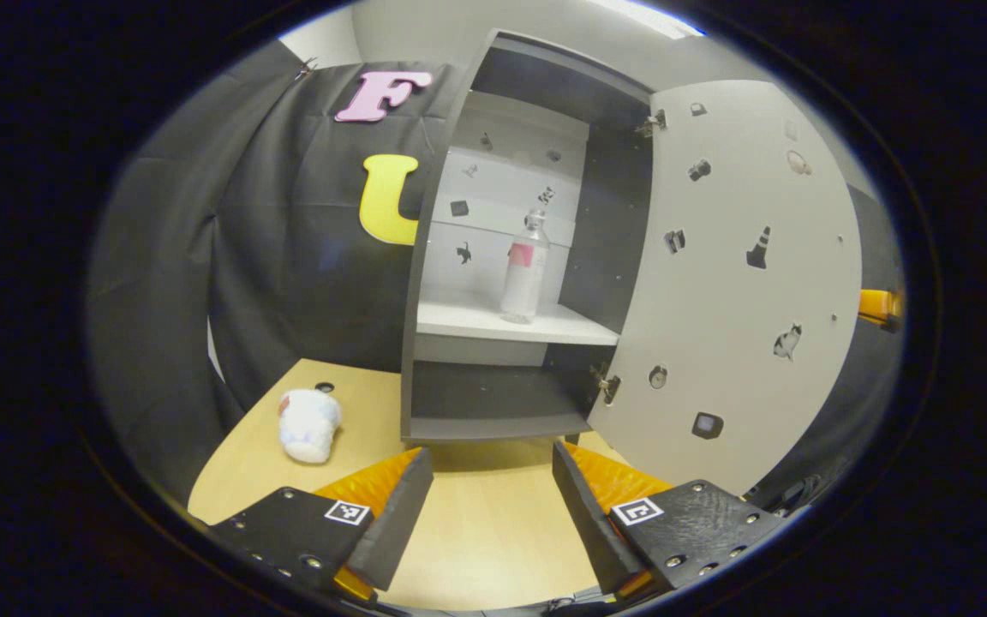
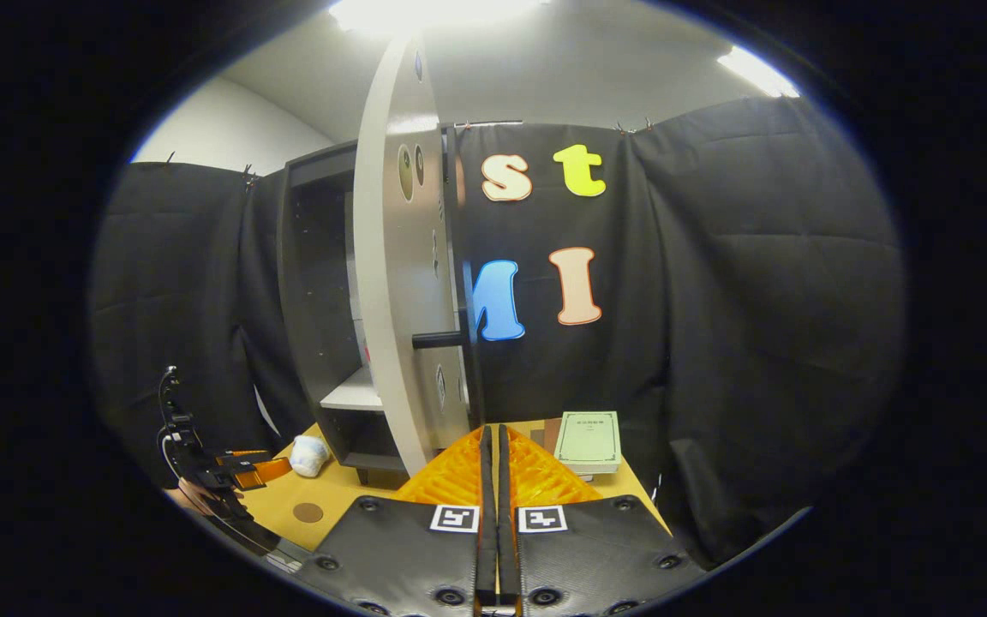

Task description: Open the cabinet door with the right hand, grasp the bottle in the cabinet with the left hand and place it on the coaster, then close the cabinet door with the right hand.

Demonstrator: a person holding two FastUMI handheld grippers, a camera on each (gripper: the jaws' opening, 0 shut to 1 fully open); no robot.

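While the cabinet door (image 1: 733, 283) is standing wide open, the left claw (image 1: 492, 480) is hovering over the table (image 1: 485, 531) in front of the cabinet (image 1: 493, 411), and its two fingers are spread apart with nothing between them. In the left gripper view the bottle (image 1: 525, 270) is standing upright on the white shelf (image 1: 493, 323) inside the cabinet, and it is well apart from the left claw. A white crumpled object (image 1: 309, 424) is lying on the table to the left of the cabinet. In the right gripper view the right claw (image 2: 493, 454) is pointing toward the edge of the open door, and its fingers are pressed together with nothing between them. The dark handle (image 2: 438, 339) is sticking out from the door, above the right claw and not touching it. The round coaster (image 2: 308, 512) is lying flat on the table near the left claw, which is showing at the left side of this view. A green book (image 2: 589, 441) is lying on the table just to the right of the right claw.
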